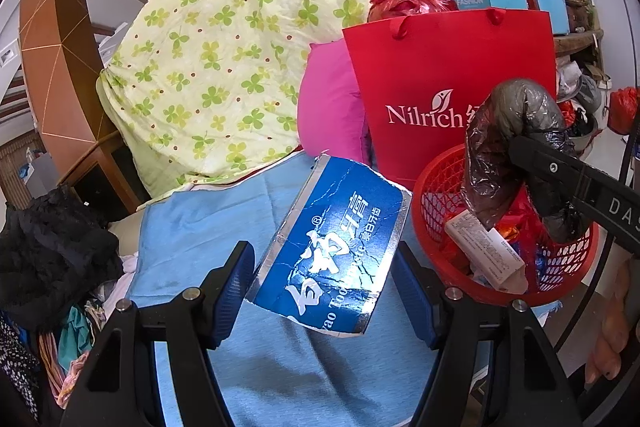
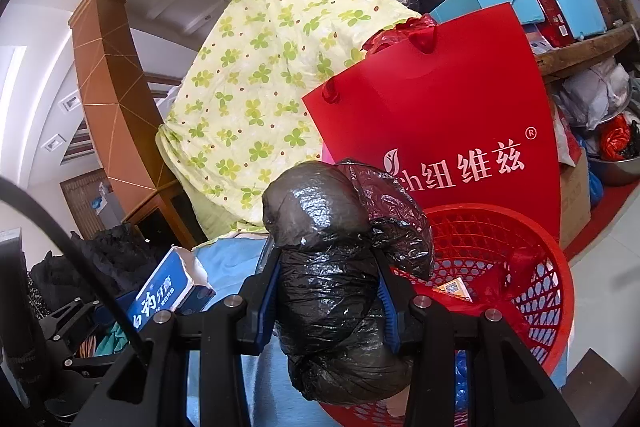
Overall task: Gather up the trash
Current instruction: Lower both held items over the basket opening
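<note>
One red plastic basket (image 2: 532,267) with a round rim and open lattice walls sits on a light blue cloth (image 1: 224,239), just in front of a stiff red paper bag (image 1: 448,75) with cord handles and white lettering. Inside the basket lie a pale printed carton (image 1: 484,247) and crumpled red and blue wrappers; the rest of its contents cannot be made out.

The right gripper (image 2: 326,297) holds a black plastic bag (image 2: 328,267), its blue pads pressed into both sides at a narrow setting. The bag is a crinkled, glossy film bundle, bulging above and below the pads, and hangs over the basket's near-left rim.

The left gripper (image 1: 324,291) has its jaws at a medium width around a flattened blue toothpaste box (image 1: 332,243) of creased card with silver edges and torn ends. The box sits tilted between the pads; whether they press on it cannot be told.

Behind stand a yellow quilt (image 1: 224,39) with green clover print, soft and wrinkled, and a smooth pink cushion (image 1: 328,99) touching the paper bag.
</note>
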`<state>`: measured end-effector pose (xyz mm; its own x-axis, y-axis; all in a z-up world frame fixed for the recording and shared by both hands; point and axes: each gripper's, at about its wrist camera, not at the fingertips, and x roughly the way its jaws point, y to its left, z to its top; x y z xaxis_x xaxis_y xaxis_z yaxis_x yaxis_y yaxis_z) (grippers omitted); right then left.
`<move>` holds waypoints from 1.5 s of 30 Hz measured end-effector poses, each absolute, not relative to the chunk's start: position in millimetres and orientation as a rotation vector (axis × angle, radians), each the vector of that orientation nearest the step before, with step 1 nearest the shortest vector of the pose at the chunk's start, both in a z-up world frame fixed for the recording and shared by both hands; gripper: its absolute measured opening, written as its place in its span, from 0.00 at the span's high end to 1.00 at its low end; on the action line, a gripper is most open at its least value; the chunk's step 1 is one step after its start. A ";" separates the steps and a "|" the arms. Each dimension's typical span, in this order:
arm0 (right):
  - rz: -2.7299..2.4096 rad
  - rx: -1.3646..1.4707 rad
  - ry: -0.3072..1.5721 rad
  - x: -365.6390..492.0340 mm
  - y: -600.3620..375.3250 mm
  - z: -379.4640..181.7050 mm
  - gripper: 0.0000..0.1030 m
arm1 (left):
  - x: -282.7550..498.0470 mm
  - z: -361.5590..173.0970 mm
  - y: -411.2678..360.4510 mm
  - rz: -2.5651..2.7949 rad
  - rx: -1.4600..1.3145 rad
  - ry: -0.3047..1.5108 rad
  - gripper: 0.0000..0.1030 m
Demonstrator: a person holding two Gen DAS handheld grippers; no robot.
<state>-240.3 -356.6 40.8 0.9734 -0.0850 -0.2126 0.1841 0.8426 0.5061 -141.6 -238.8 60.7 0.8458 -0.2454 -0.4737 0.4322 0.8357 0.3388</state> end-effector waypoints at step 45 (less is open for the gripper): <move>-0.225 0.633 0.157 -263.3 -370.6 34.5 0.56 | -153.0 56.3 -280.3 -0.454 0.501 0.409 0.31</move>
<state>-263.3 -370.6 34.5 0.9639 -0.1598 -0.2131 0.2552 0.7832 0.5670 -153.0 -280.3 56.3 0.8229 -0.3104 -0.4759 0.5051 0.7831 0.3627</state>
